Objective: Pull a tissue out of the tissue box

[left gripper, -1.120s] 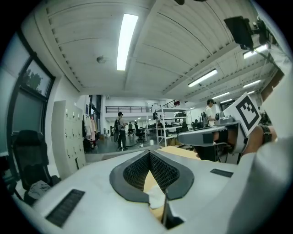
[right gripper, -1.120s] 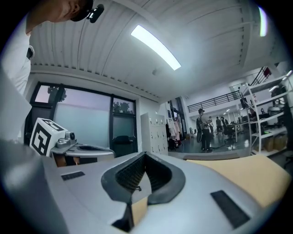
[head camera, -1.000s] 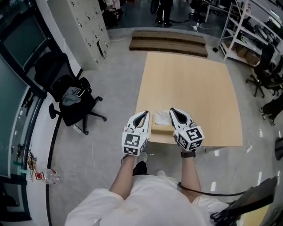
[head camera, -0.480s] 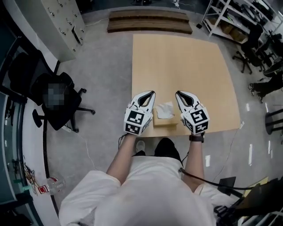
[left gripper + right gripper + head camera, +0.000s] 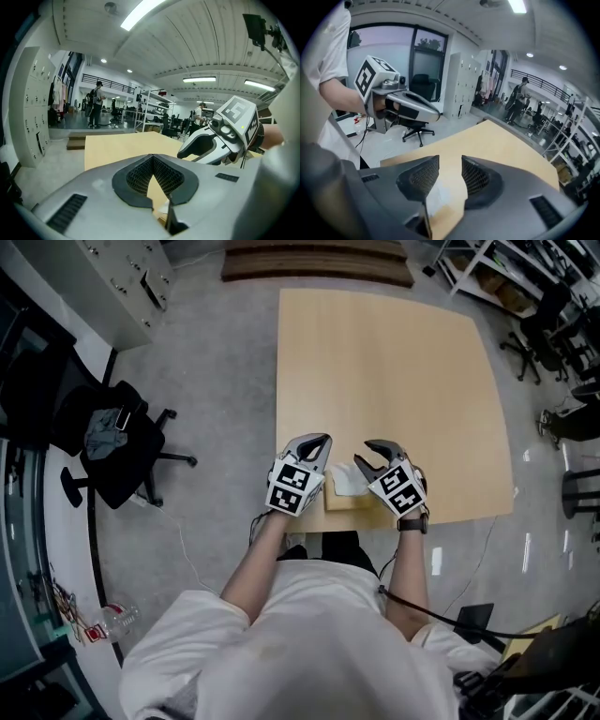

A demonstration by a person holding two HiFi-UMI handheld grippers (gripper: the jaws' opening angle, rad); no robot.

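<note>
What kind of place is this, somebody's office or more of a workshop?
Probably an open lab or workshop-style office: grey lockers, metal shelving racks and a swivel office chair stand near one plain wooden table.

Light wood table, roughly square top, is seen from above, standing on a grey floor. A tissue box is set directly on the top at 6 o'clock, right at the near edge and a little left of centre. The box is coloured almost the same tan as the top. A white tissue is seen crumpled on the box's upper face.
</note>
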